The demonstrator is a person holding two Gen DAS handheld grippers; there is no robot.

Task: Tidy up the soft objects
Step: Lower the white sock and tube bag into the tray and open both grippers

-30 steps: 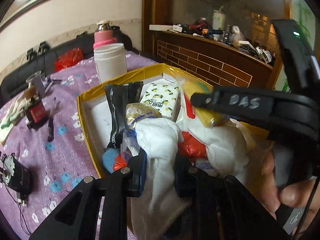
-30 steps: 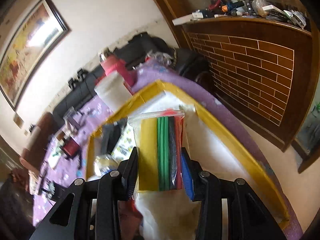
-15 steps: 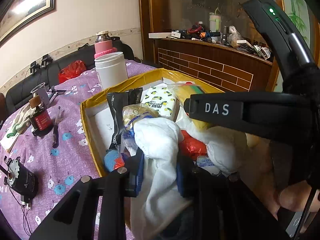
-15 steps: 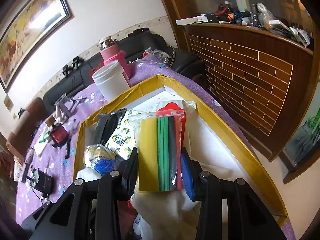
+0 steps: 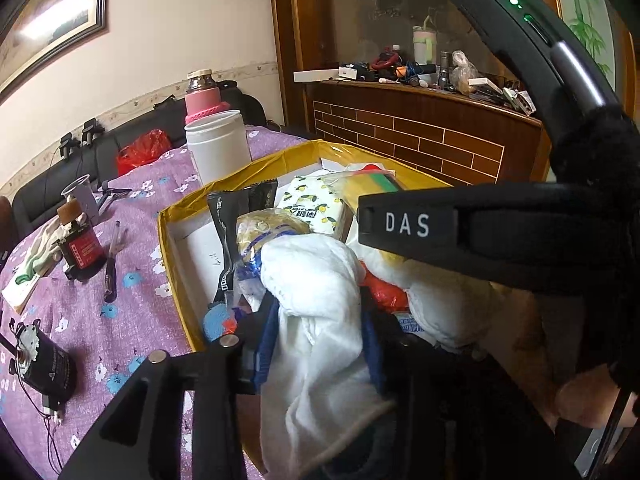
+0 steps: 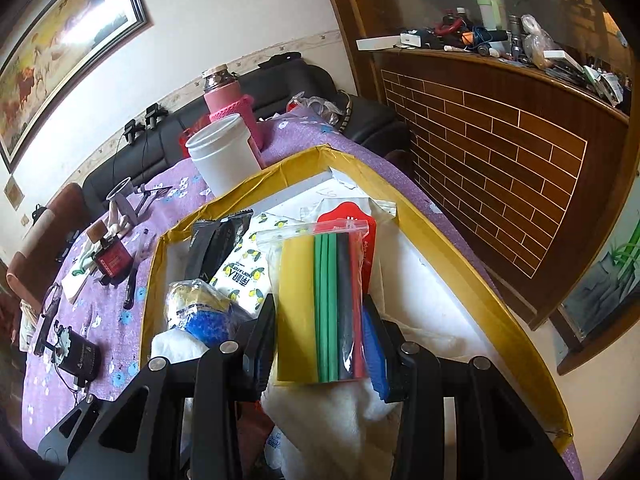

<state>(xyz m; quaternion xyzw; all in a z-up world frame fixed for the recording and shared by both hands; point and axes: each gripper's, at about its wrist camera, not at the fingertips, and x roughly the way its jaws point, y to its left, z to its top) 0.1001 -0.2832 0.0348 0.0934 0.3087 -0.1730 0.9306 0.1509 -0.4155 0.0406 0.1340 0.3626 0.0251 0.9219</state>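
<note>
Now the right gripper (image 6: 320,344), clamped on a zip bag of coloured tubing (image 6: 324,304), has levelled out over the yellow-rimmed box (image 6: 472,292) compared with a second ago, while the left gripper (image 5: 316,344) stays pinched on the white cloth (image 5: 316,304) at the near end of the box, so I judge both soft things are about to be placed. "DAS" is printed on the right gripper's body; the lemon-print tissue pack (image 5: 316,208) carries characters too small to read
</note>
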